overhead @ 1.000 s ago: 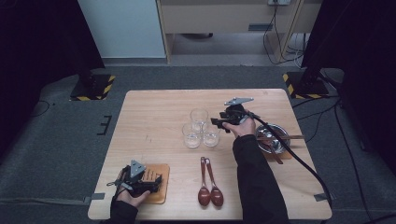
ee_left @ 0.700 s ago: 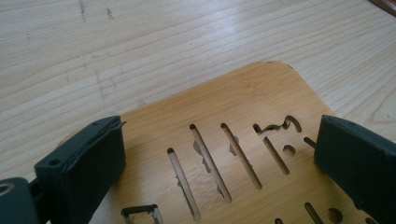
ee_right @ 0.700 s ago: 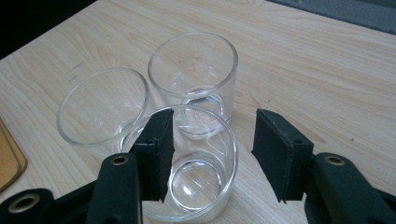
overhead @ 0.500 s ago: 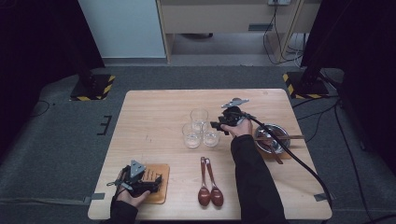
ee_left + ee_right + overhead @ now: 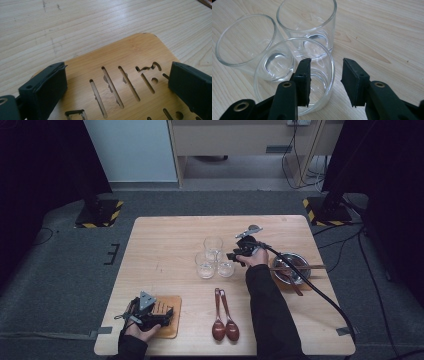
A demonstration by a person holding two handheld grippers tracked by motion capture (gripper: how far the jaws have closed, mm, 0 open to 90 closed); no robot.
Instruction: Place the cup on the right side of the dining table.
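Observation:
Three clear glasses stand together mid-table. My right gripper (image 5: 231, 256) reaches the one nearest it, the right-hand glass (image 5: 225, 265). In the right gripper view one jaw is inside this glass (image 5: 274, 82) and the other outside, so the wall runs between them. The jaws of this gripper (image 5: 325, 80) have just been closing, but neither pad presses on the wall. My left gripper (image 5: 167, 314) rests over a slotted wooden board (image 5: 175, 302) at the front left. In the left gripper view its jaws (image 5: 117, 85) stand wide apart above the board (image 5: 130, 57).
Two other glasses (image 5: 213, 245) (image 5: 205, 265) crowd the grasped side. Two dark wooden spoons (image 5: 224, 320) lie at the front middle. A metal bowl (image 5: 281, 262) with chopsticks across it sits on a brown mat at the right. A cable trails off the right gripper.
My right gripper has sunk a little toward the near glass and its jaws have narrowed around the glass wall. The left hand and gripper have stayed put on the board.

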